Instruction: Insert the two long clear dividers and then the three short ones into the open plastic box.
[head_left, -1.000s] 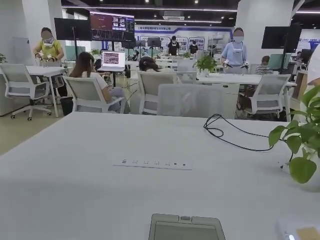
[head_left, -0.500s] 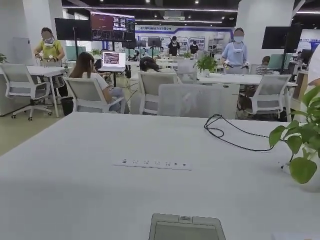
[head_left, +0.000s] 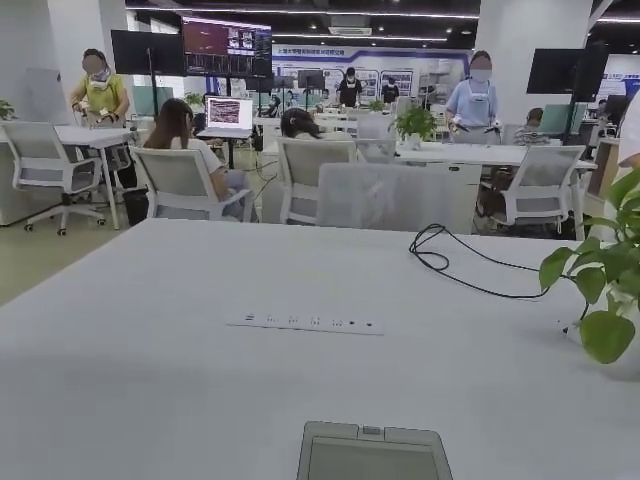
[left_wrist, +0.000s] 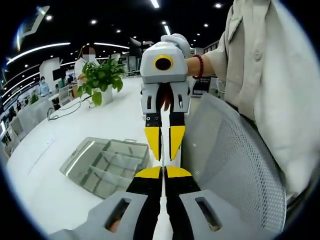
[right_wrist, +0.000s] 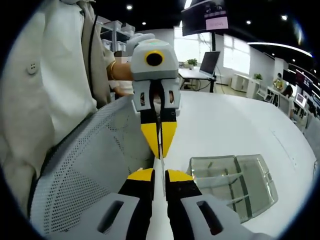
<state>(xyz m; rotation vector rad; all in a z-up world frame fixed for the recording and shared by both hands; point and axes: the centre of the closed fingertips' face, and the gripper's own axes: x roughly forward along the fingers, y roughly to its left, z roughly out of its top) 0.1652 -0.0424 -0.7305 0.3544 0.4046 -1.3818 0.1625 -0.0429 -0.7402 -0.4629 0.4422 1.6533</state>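
Left gripper (left_wrist: 163, 169): my jaws pressed together.
Right gripper (right_wrist: 160, 172): my jaws slightly parted, empty.
Plastic box (left_wrist: 75, 167): open on table (left_wrist: 40, 200), dividers (left_wrist: 112, 161) inside.

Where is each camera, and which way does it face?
Head view: on the headset, looking forward and slightly down across the white table; the plastic box sits at its bottom edge.
Left gripper view: on the left claw, facing the right claw head-on; the person's shirt shows at its right.
Right gripper view: on the right claw, facing the left claw; the shirt shows at its left.
Shared: both gripper views show the box, the mesh chair back and the opposite claw.
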